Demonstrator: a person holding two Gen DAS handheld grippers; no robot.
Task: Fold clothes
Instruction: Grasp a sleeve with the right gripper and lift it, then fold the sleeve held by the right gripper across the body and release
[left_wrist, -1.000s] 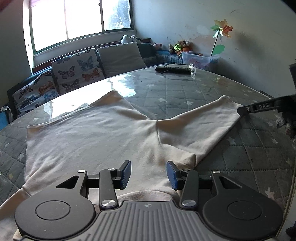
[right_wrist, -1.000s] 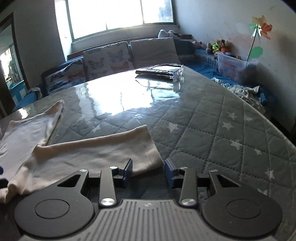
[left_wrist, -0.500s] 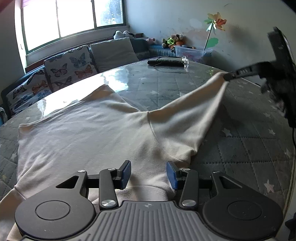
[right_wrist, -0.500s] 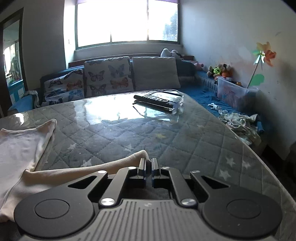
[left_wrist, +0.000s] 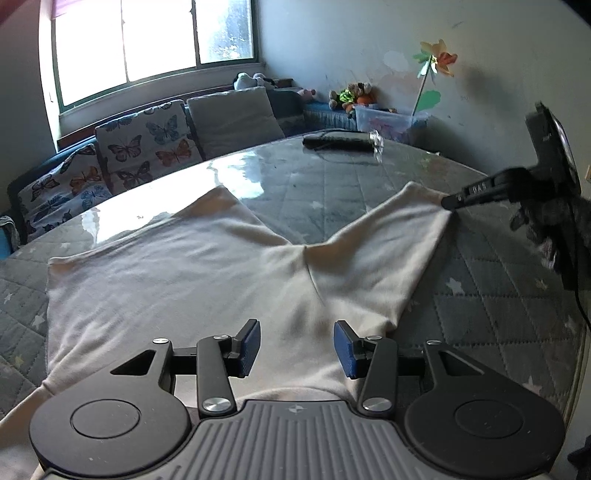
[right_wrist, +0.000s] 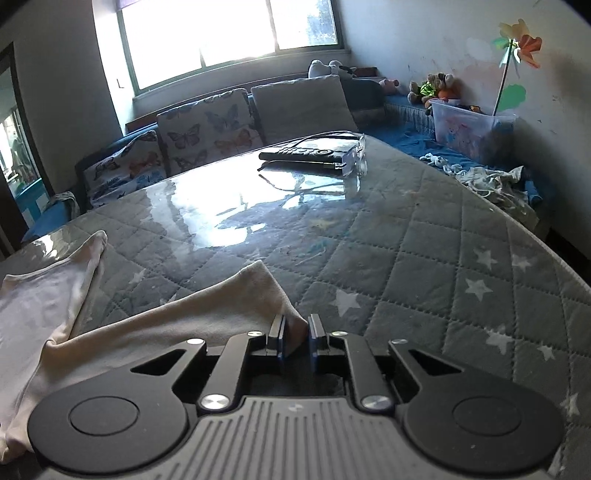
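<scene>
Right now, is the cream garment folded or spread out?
Spread: the cream garment lies flat on the table, one end pinched by the right gripper.

The garment (left_wrist: 207, 273) lies spread on the table (left_wrist: 491, 295), reaching ahead of the left gripper (left_wrist: 295, 349) and off to its left, with part of it under and between that gripper's fingers (left_wrist: 248, 347). One sleeve (left_wrist: 402, 236) runs ahead and to the right of them, its far end at the tips of the right gripper (right_wrist: 295, 338). In the right wrist view that sleeve end sits between the fingers (right_wrist: 277, 334), the rest trailing left. Far ahead of both pairs of fingers a remote (right_wrist: 303, 155) lies on the table, with cushions (right_wrist: 207, 129) behind it.
</scene>
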